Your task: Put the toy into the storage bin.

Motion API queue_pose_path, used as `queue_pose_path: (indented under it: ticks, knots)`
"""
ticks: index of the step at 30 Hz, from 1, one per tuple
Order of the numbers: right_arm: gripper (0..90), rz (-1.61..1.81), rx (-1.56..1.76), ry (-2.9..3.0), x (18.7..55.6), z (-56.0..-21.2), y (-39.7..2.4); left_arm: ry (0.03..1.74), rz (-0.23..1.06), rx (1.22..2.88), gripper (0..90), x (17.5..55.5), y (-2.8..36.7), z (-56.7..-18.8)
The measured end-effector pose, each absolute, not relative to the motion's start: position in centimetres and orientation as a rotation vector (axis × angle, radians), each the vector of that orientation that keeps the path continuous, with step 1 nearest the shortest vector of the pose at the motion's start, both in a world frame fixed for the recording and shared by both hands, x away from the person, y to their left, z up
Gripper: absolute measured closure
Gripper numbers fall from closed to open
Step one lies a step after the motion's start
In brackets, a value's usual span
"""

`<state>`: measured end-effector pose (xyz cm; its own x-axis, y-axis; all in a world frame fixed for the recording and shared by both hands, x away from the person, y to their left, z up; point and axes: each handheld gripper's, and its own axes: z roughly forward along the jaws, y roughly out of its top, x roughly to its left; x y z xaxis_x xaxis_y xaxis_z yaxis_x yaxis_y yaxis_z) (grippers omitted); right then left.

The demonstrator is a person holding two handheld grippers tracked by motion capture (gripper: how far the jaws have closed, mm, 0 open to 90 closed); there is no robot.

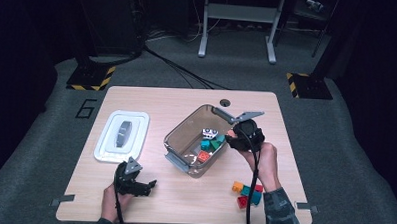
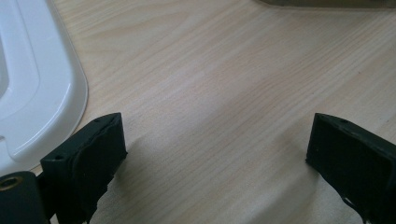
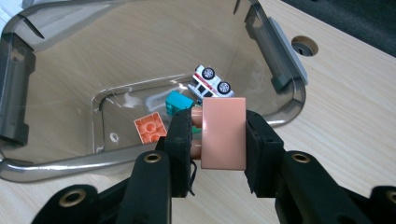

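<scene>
My right gripper (image 3: 219, 135) is shut on a pink brick (image 3: 224, 133) and holds it over the near rim of a clear grey bin (image 3: 56, 163). Inside the bin lie an orange brick (image 3: 150, 127), a teal brick (image 3: 179, 102) and a white toy car (image 3: 211, 83) on its side. From above, the right gripper (image 1: 231, 135) hangs at the right edge of the bin (image 1: 183, 126). My left gripper (image 1: 143, 185) rests low near the table's front edge; its black fingers (image 2: 95, 158) stand wide open over bare wood.
A white lid (image 1: 121, 136) lies flat on the left of the table, its edge (image 2: 56, 93) beside my left gripper. Several loose bricks (image 1: 247, 193) sit at the front right by the person's forearm. A round cable hole (image 1: 225, 102) marks the table's far edge.
</scene>
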<state>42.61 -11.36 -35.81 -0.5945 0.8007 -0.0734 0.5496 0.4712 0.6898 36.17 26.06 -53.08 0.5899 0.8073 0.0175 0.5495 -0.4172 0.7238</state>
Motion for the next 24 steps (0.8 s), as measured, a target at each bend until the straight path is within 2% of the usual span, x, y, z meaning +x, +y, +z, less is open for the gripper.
queue_pose_path:
  ticks: [10, 24]
  knots:
    - [66.1, 0.888, 1.094, 2.366, 43.6, -35.8, -9.6, 1.070, 0.479, 2.130, 4.6, 36.2, 26.1, -53.1]
    - [65.8, 0.846, 1.093, 2.448, 44.8, -37.5, -8.0, 1.074, 0.476, 2.127, 4.6, 36.2, 26.0, -53.1]
